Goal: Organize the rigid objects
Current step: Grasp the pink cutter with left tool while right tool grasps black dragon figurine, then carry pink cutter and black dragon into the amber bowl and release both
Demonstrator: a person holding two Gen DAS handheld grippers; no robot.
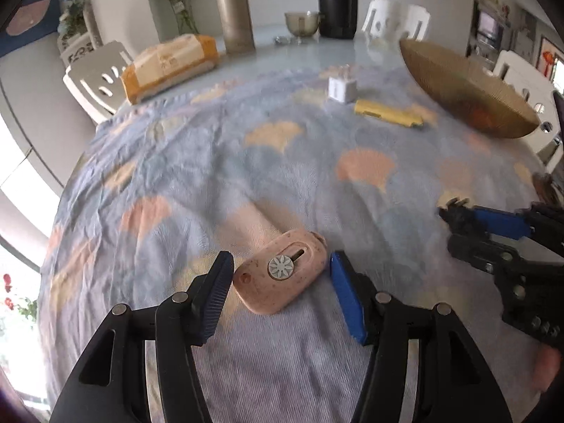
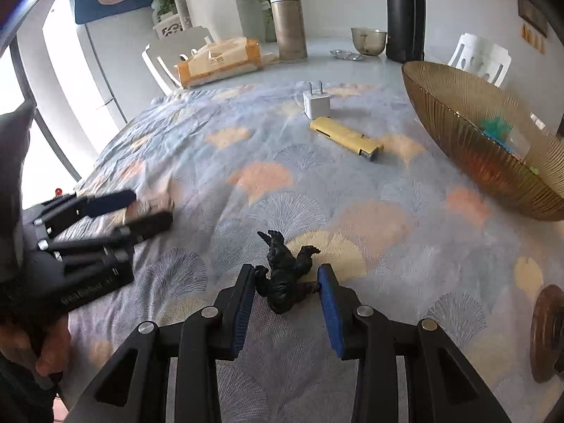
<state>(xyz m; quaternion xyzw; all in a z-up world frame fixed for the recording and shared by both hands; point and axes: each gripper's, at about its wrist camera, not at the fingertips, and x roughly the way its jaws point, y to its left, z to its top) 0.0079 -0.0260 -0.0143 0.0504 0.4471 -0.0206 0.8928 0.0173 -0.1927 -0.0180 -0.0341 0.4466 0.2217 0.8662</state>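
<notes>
Your left gripper (image 1: pixel 280 273) is spread wide over the cloth, its black and blue pads on either side of the speckled pink plastic box cutter with a round grey flower button (image 1: pixel 280 271); the cutter lies flat between the pads, close to both, and you cannot tell whether either pad touches it

Your right gripper (image 2: pixel 286 283) is also spread, straddling the small black dinosaur figurine (image 2: pixel 283 275); the figurine lies on the cloth with its limbs at or against both pads, not lifted

Take the ribbed amber glass bowl (image 2: pixel 454 116) as your landmark. The dinosaur and right gripper sit well to the near-left of the bowl, and the left gripper with the pink cutter is further left still, seen blurred in the right wrist view. Just left of the bowl lies the flat yellow rectangular lighter-like item (image 2: pixel 347 137), and touching or just beside its far end stands the white cube wall charger with two prongs up (image 2: pixel 316 104). Inside the bowl you can make out something teal and green (image 2: pixel 495 128), too unclear to name

All of this rests on the blue-grey tablecloth printed with peach and yellow fan shapes (image 2: pixel 246 141). Beyond the bowl, at the far side of the table, stand a tall black cylinder (image 2: pixel 403 14) and a tan canister with a pale lid (image 2: pixel 287 23)
</notes>
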